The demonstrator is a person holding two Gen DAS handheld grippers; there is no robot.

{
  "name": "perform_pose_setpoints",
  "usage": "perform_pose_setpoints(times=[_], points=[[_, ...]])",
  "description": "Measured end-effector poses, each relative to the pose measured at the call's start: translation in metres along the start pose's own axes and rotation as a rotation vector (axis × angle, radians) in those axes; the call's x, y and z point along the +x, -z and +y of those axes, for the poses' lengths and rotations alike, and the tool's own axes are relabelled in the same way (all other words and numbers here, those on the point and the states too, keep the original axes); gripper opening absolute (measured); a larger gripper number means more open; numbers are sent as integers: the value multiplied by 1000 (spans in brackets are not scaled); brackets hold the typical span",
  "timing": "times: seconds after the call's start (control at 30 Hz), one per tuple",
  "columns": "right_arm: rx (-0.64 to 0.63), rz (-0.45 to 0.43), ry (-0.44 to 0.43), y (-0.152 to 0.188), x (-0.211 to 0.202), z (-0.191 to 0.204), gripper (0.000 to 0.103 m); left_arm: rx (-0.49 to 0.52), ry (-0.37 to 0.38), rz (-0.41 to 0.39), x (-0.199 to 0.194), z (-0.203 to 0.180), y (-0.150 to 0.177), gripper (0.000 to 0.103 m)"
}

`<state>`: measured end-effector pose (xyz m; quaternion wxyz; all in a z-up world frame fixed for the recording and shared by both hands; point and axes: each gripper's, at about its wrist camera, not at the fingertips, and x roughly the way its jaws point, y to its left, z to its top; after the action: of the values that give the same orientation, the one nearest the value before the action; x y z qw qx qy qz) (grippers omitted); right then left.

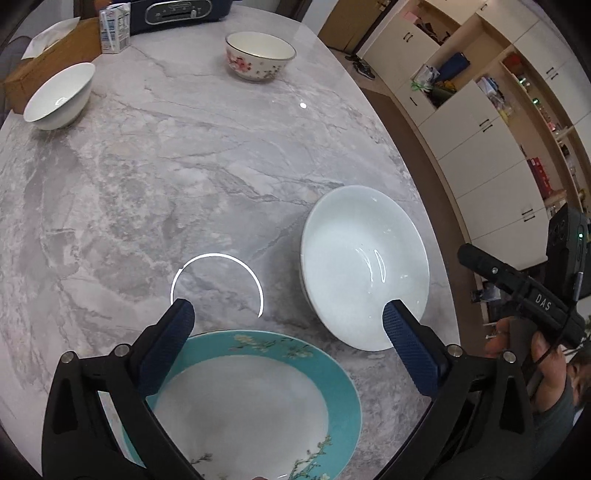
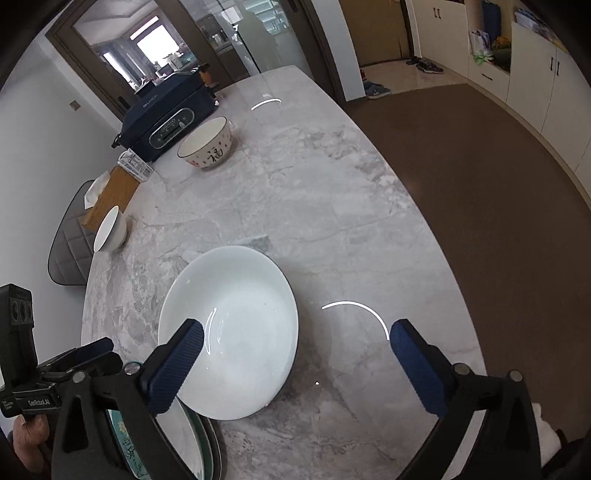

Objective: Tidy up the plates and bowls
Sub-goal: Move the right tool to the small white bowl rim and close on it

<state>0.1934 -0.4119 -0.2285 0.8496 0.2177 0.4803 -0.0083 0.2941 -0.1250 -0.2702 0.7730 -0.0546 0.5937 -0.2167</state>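
Left wrist view, L to R: a plain white bowl [image 1: 59, 96] is being shown tilted at the far-left edge of the marble table [image 1: 184, 177], beside a tissue box [image 1: 48, 55] and a small carton [image 1: 115, 27]; a floral bowl [image 1: 260, 55] is being shown upright at the far middle, well apart. Near the lens, a teal-rimmed plate [image 1: 258, 402] is being framed beneath the left gripper [image 1: 288, 319], whose jaws are being held spread wide w/ nothing between the pads. Just beside the plate, to its R, a wide white dish [image 1: 364, 266] is being shown resting on the table. At far R the right gripper [image 1: 517, 288] is being carried in a hand; in its own view its jaws are likewise spread and empty.

Right wrist view: the right gripper [image 2: 295, 339] is being held over the white dish [image 2: 229, 332].

Judged step: neither dish is being held, so a next piece is prob. being chosen. For a clean stack, one rim should be straddled squarely, pads closed gently, and the piece lowered level and centred, w/o sliding on the slick glaze.
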Motion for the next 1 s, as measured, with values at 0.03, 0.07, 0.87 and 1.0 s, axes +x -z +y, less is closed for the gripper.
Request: perform_pose_setpoints(times=[0.03, 0.07, 0.87, 1.0], points=[[-20, -6, -9, -8, -3, 6, 103, -16, -9, -26, -9, 10, -1, 103], [-37, -17, -29, -17, -6, 14, 103, -34, -22, -62, -19, 20, -2, 103], [-403, 207, -295, -172, 216, 350, 100, -474, -355, -219, -54, 326, -160, 103], [-371, 274, -288, -172, 254, 354, 86, -456, -351, -181, -30, 338, -172, 102]])
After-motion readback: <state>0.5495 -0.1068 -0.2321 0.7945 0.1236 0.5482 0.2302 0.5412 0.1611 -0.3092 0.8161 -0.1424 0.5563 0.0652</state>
